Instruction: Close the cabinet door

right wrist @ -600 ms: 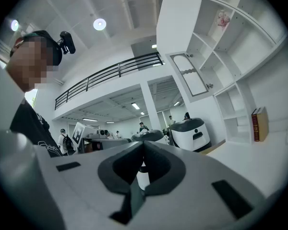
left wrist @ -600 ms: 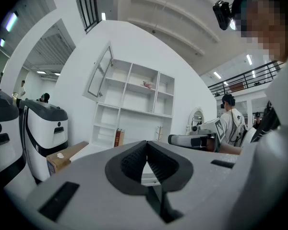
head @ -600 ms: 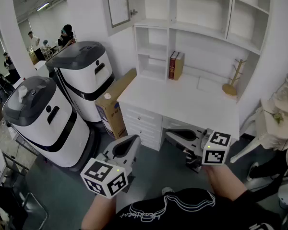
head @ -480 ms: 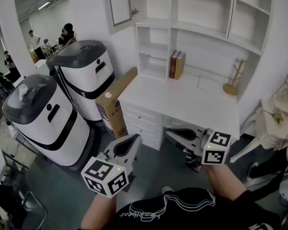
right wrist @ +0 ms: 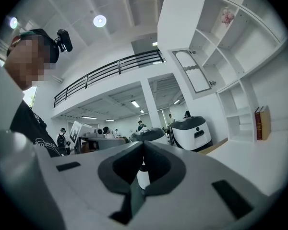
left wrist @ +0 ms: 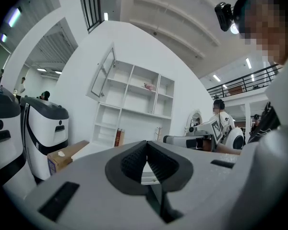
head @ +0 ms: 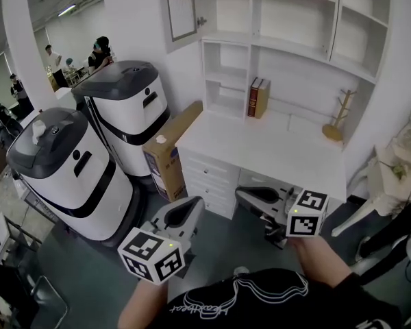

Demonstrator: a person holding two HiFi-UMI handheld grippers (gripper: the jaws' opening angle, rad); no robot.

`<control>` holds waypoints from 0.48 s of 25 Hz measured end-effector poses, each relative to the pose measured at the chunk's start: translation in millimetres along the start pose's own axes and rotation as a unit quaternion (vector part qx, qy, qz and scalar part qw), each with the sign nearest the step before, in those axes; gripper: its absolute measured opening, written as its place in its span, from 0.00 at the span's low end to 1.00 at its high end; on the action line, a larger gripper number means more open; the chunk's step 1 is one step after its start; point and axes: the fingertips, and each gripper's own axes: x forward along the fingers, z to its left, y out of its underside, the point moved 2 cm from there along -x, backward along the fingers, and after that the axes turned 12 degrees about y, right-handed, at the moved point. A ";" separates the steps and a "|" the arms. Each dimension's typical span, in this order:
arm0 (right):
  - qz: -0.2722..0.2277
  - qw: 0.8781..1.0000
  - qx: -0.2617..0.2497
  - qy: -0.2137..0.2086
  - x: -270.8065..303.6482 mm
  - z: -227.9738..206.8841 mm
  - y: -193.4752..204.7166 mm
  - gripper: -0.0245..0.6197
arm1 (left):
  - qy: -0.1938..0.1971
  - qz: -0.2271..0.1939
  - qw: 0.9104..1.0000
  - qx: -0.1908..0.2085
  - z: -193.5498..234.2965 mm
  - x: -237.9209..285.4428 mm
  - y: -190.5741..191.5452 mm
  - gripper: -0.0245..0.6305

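Note:
The white cabinet door (head: 181, 9) with a glass pane stands swung open at the upper left of the white shelf unit (head: 281, 26); its small handle (head: 201, 21) faces the shelves. The same door (left wrist: 107, 71) shows in the left gripper view and also in the right gripper view (right wrist: 194, 71). My left gripper (head: 192, 203) is held low in front of the desk, far below the door, shut with nothing in it. My right gripper (head: 243, 194) is beside it at the same height, also shut and empty. Both point level toward the desk.
A white desk (head: 260, 149) with drawers stands under the shelves, with two books (head: 257, 98) and a wooden peg stand (head: 335, 118) on it. Two white-and-black machines (head: 68, 170) and a cardboard box (head: 171, 149) stand at the left. People are far back left. White furniture (head: 390, 177) is at the right.
The head view has shifted slightly, so the desk and shelves sit a little further right and lower. Both grippers stay where they were, still shut.

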 end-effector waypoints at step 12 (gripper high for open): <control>0.001 1.000 -0.015 -0.028 46.0 -29.2 -1.9 0.05 | -0.029 0.000 1.000 -0.008 51.4 8.2 2.4 0.04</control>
